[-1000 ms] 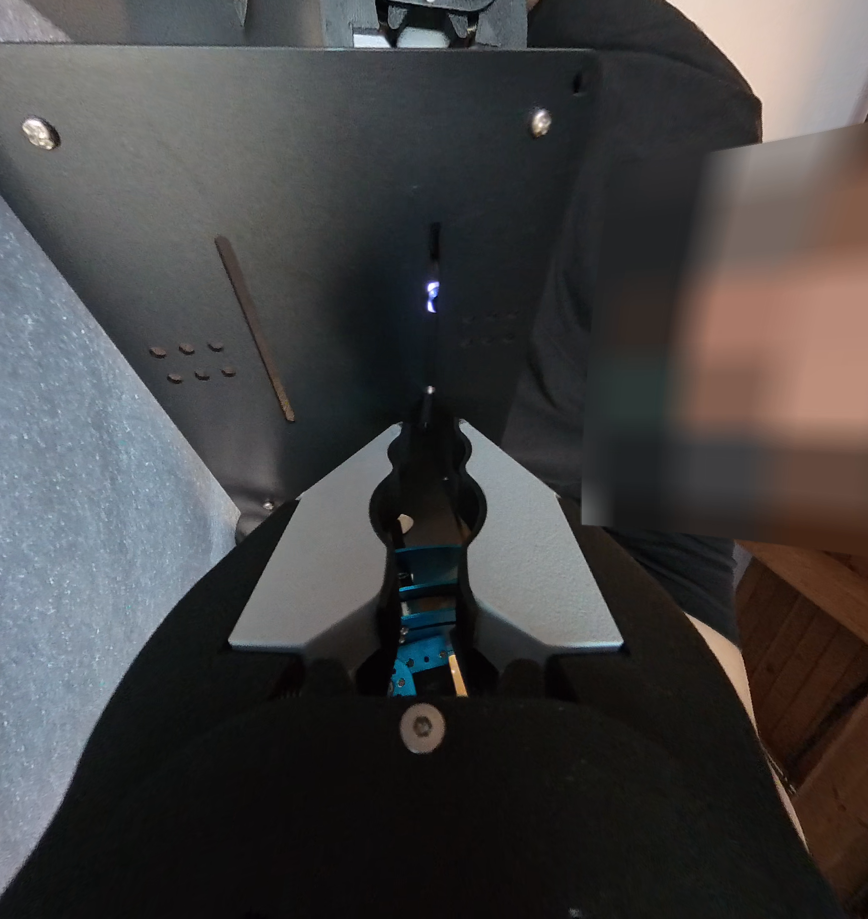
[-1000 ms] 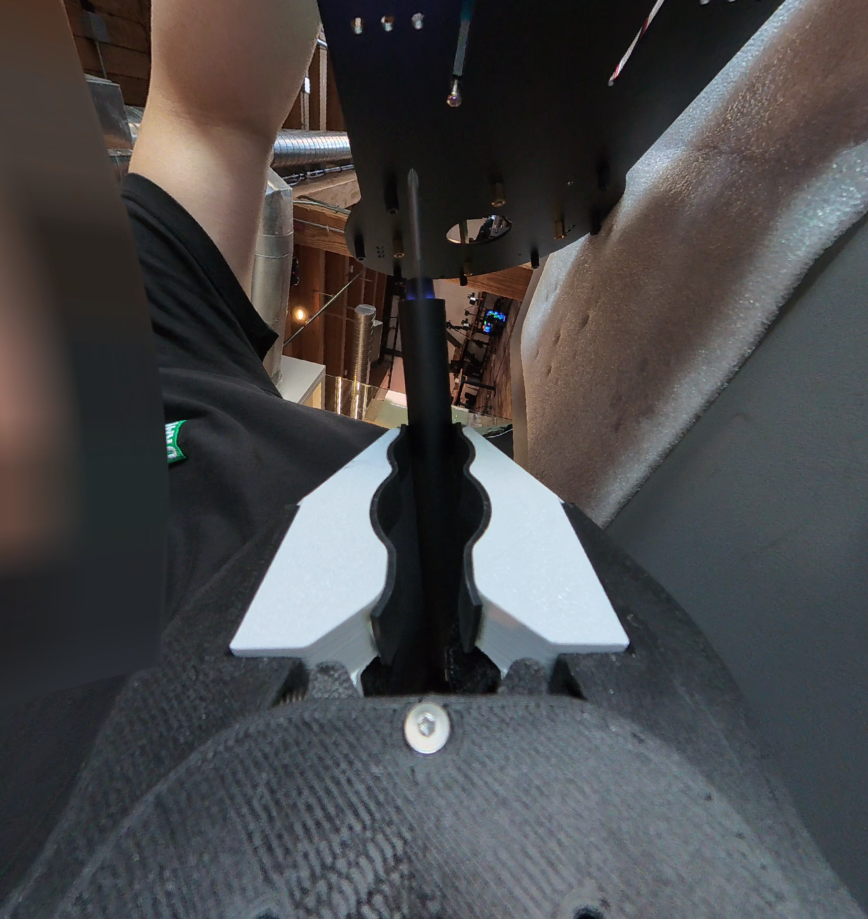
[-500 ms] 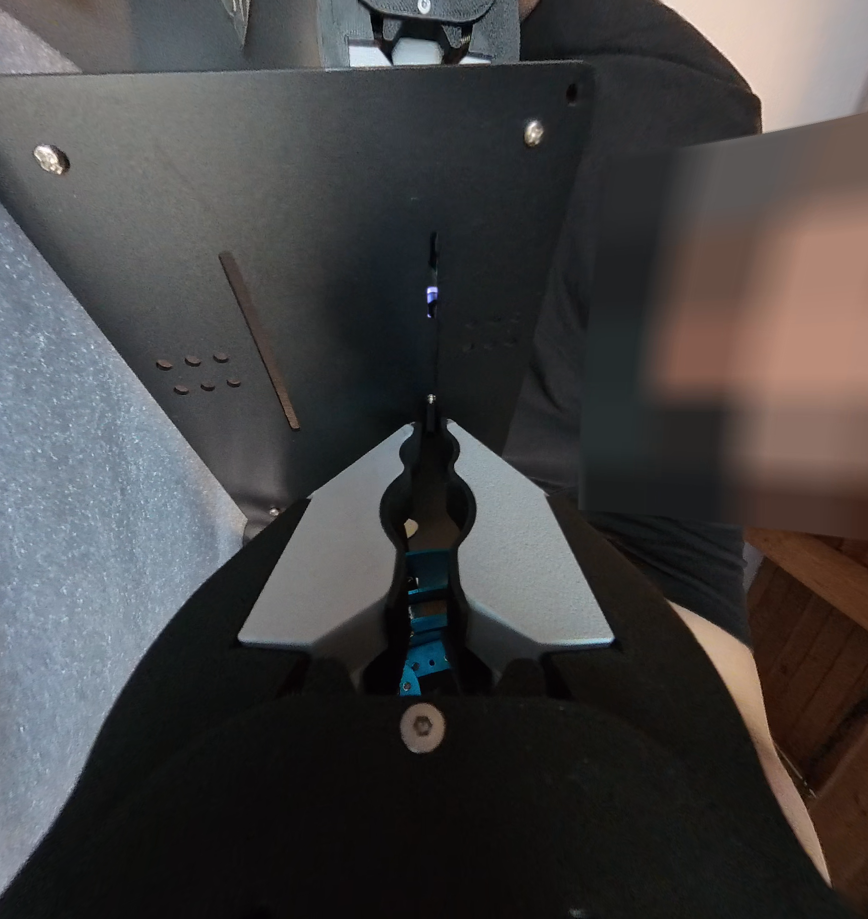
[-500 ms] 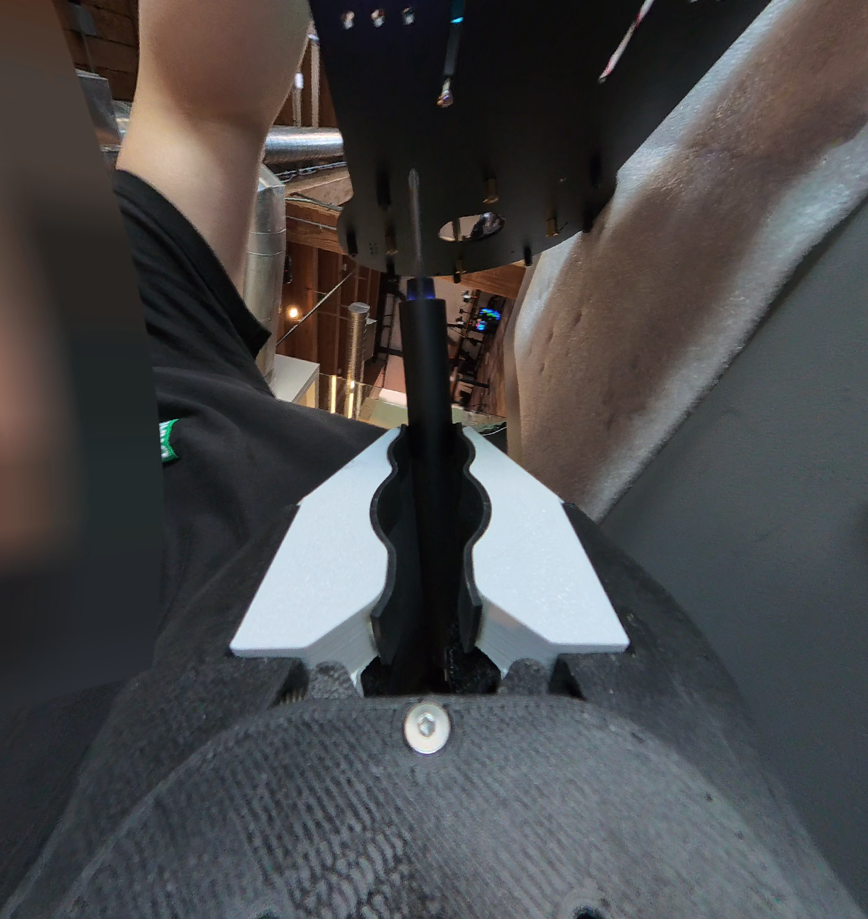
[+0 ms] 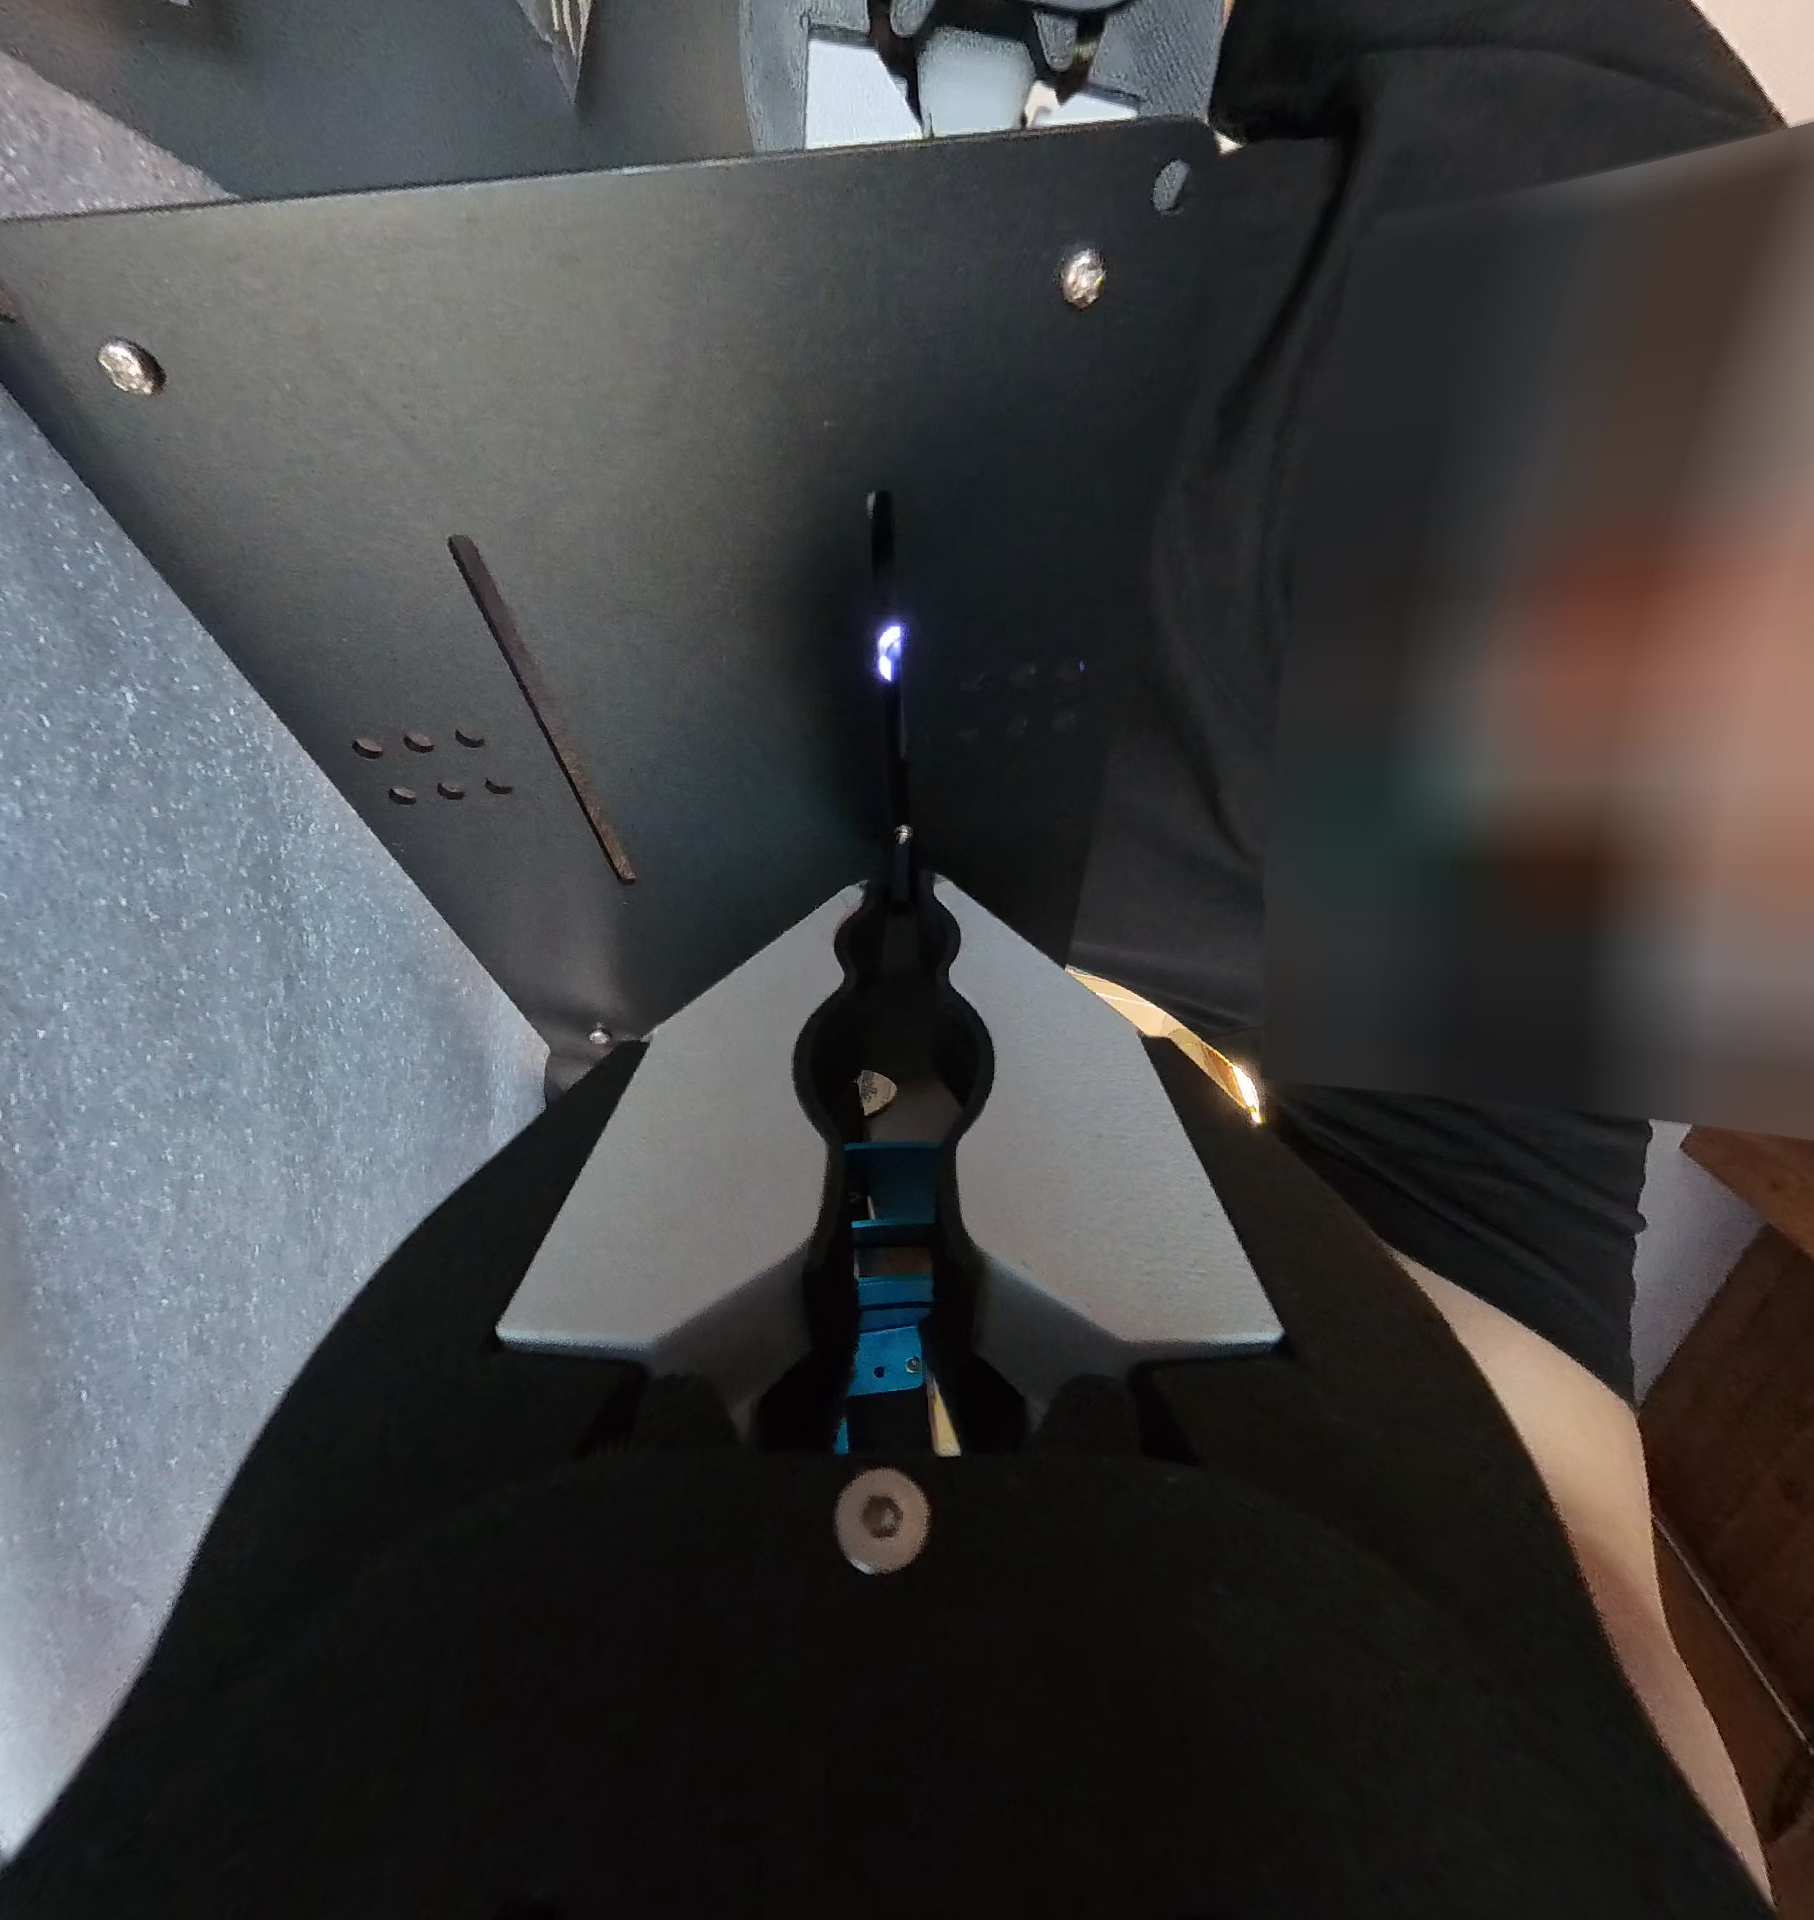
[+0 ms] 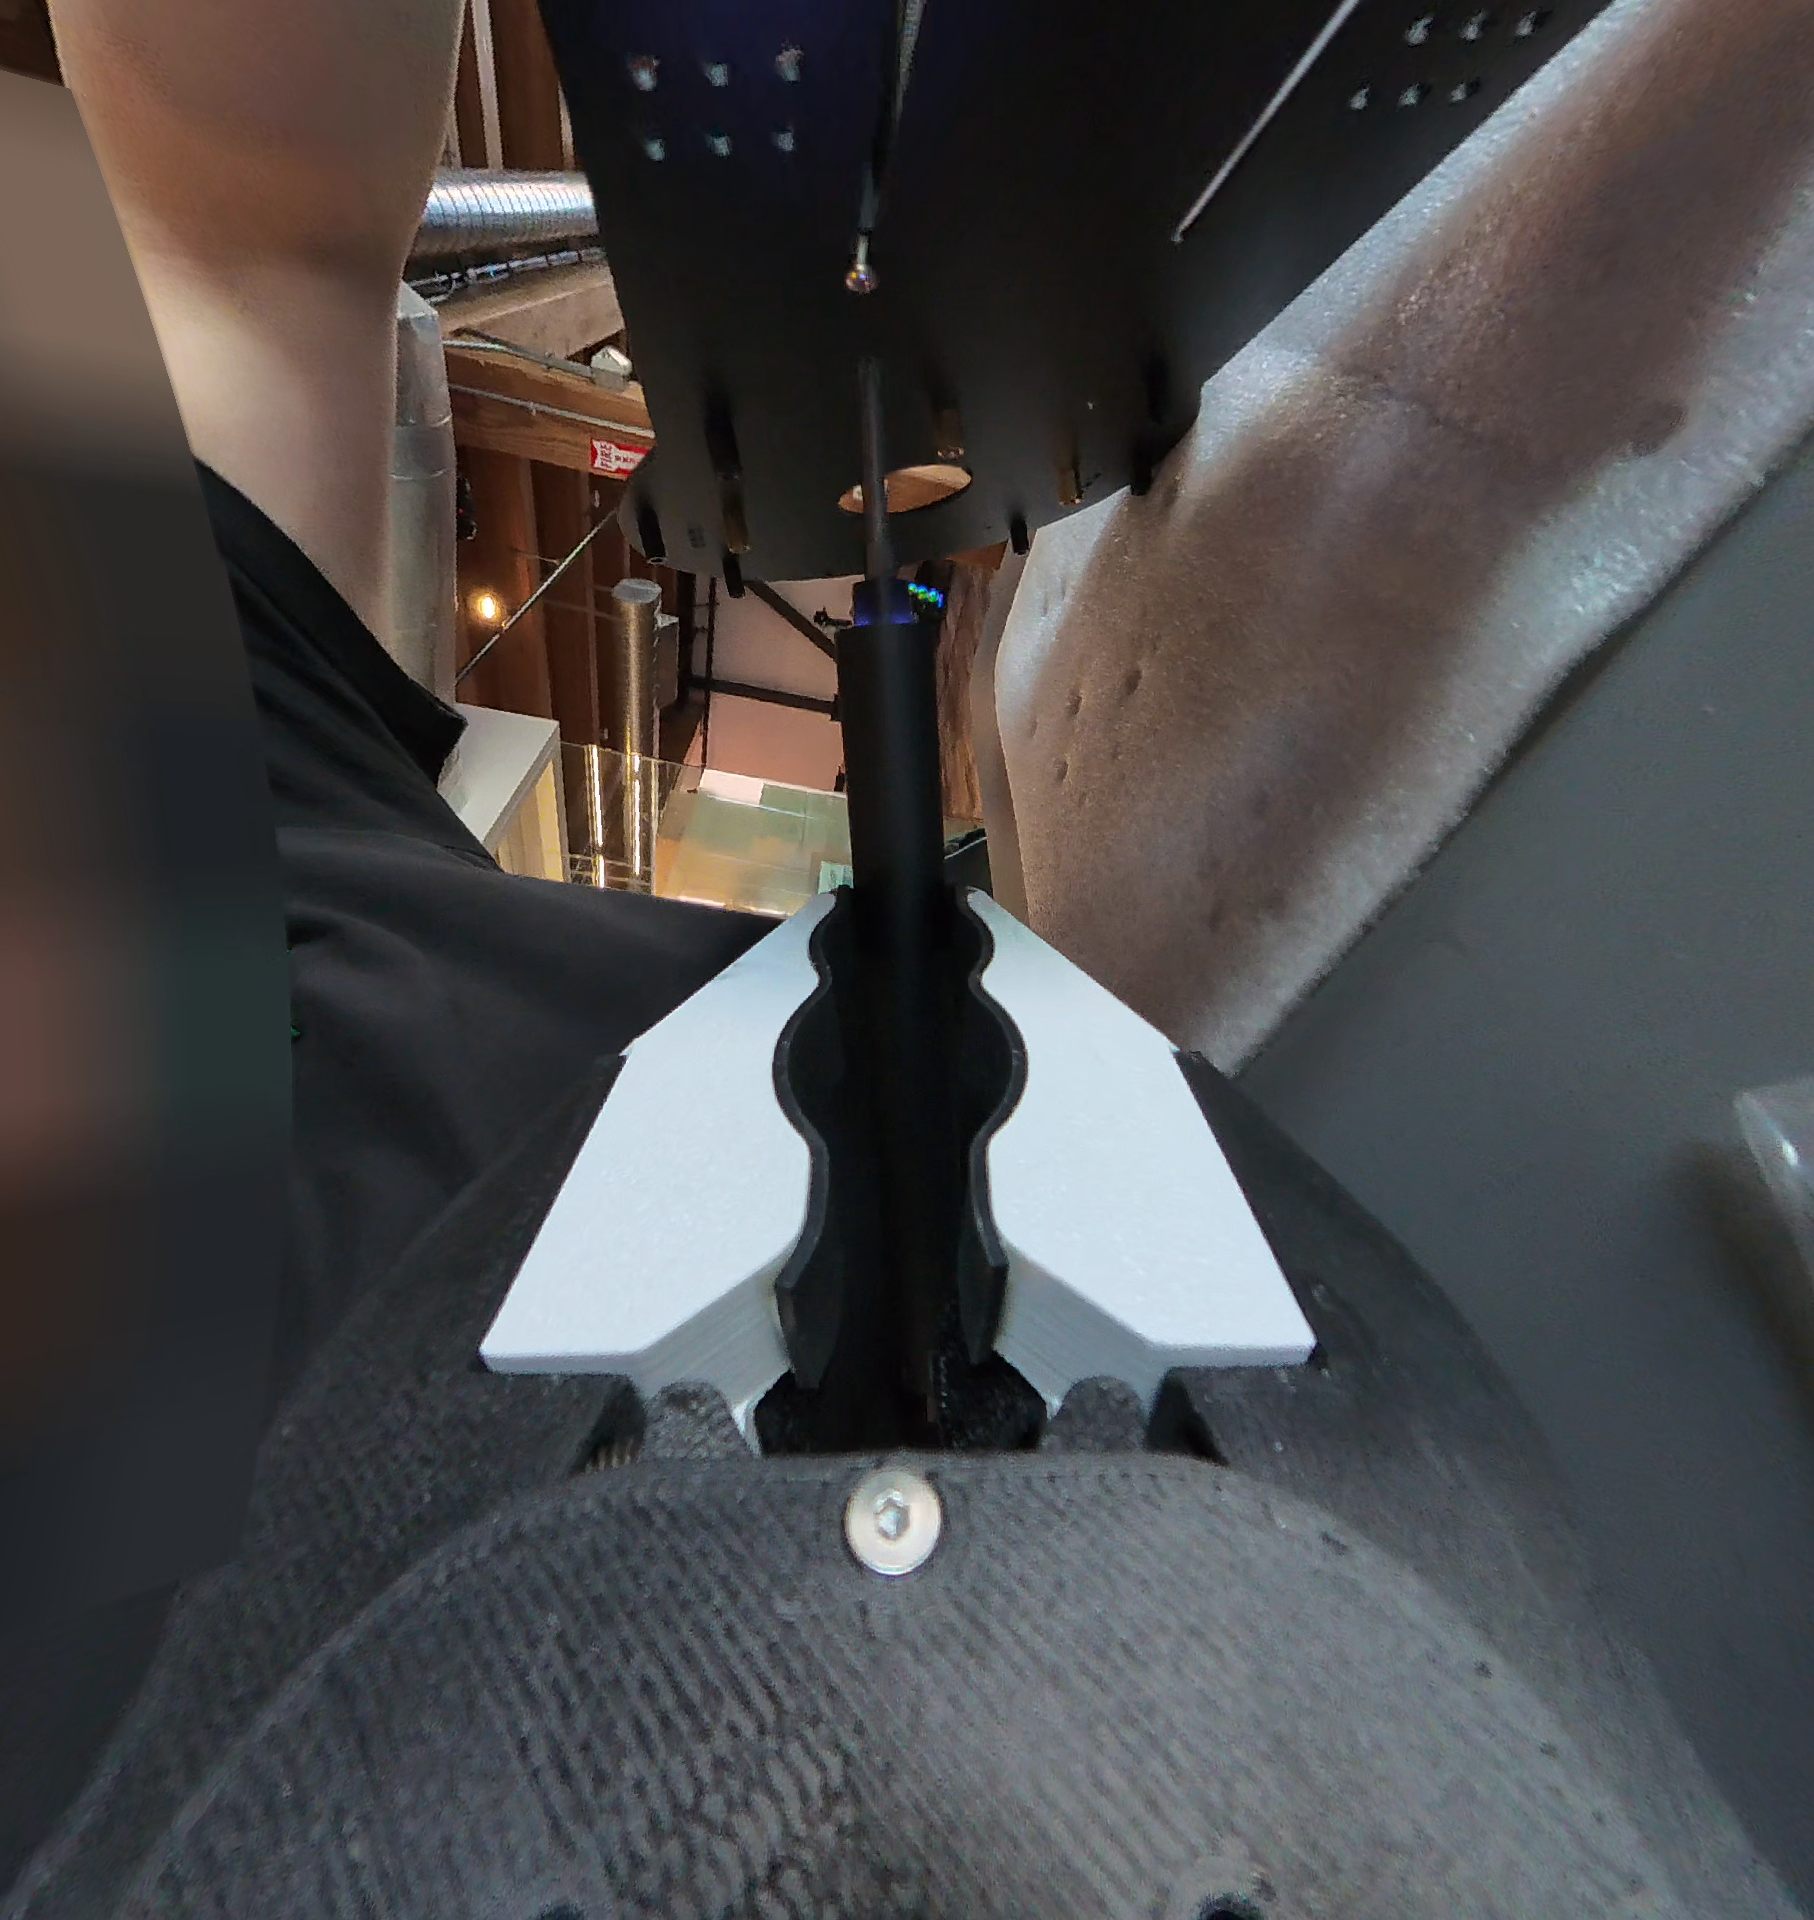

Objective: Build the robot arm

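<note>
My left gripper (image 5: 898,894) is shut, its tips pinching a thin black part at the near edge of a black metal plate (image 5: 570,468) with slots, small holes and silver screws. A blue-white light (image 5: 887,655) glows through the plate's middle slot. My right gripper (image 6: 898,904) is shut on a black electric screwdriver (image 6: 882,748). Its thin bit points up at the plate's other face (image 6: 1038,260), just below a small silver screw (image 6: 859,275). The right gripper also shows beyond the plate's far edge in the left wrist view (image 5: 965,62).
Grey foam sheet (image 5: 103,935) lies left of the plate and also shows in the right wrist view (image 6: 1350,520). Blue metal parts (image 5: 887,1299) show between my left fingers. A person's bare arm (image 6: 259,260) and black shirt are close. A clear plastic piece (image 6: 1807,1195) sits at right. The gap from one gripper's tips to the other's is roughly 11 centimetres.
The plate has shifted nearer and lower in both views, showing more of its small holes in the right wrist view. The screwdriver bit stays under the screw. Both grippers stay shut.
</note>
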Demonstrator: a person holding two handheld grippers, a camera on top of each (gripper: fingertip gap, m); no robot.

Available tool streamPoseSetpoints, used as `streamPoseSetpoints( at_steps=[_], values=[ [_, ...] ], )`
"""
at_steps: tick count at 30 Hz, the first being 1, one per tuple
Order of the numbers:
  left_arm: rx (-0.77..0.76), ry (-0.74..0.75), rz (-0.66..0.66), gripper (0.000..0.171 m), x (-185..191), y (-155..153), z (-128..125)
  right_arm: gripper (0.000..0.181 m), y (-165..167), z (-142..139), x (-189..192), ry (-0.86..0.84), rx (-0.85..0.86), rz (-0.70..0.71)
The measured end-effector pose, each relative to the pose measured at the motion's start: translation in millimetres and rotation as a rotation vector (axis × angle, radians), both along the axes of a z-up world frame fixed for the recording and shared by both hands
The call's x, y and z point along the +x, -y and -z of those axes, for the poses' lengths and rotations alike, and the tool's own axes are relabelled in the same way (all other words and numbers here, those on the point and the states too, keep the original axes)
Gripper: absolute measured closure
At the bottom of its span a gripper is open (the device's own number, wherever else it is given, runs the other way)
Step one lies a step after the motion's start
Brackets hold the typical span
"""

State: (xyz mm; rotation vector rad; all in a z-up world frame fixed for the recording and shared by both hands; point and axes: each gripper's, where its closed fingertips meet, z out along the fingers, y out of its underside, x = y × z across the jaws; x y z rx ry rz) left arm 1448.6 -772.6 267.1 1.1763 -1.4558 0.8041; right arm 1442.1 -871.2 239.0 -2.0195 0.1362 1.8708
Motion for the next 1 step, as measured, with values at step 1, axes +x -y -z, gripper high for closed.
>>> streamPoseSetpoints(
  at_steps=[1],
  values=[
    [0.001, 0.0, -0.001, 0.168, 0.2, 0.4, -0.4, 0.166, -0.8, -0.9, -0.7, -0.003, 0.0, -0.004]
  ],
)
